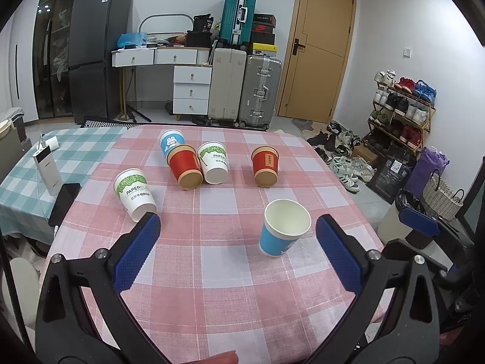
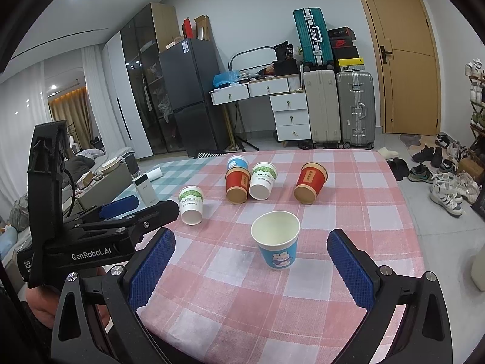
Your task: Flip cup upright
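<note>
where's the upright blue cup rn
The upright blue cup stands mouth-up near the front of the pink checked tablecloth, central in the right wrist view and right of centre in the left, alone, nearer the camera than the five upside-down cups.

"PAPERCUP" on white cup [image 1: 135, 192]; "GenRobot.AI" on left claw [image 2: 133, 209]

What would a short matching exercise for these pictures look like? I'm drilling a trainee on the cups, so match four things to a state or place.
Things:
1. blue cup nearest the jaws
2. lone red cup
3. white cup on the left
4. far blue cup

States:
A. behind the other red cup
B. upright, mouth up
C. upside down, apart at the right
D. upside down, nearest the power bank

Pairs: 1-B, 2-C, 3-D, 4-A
</note>
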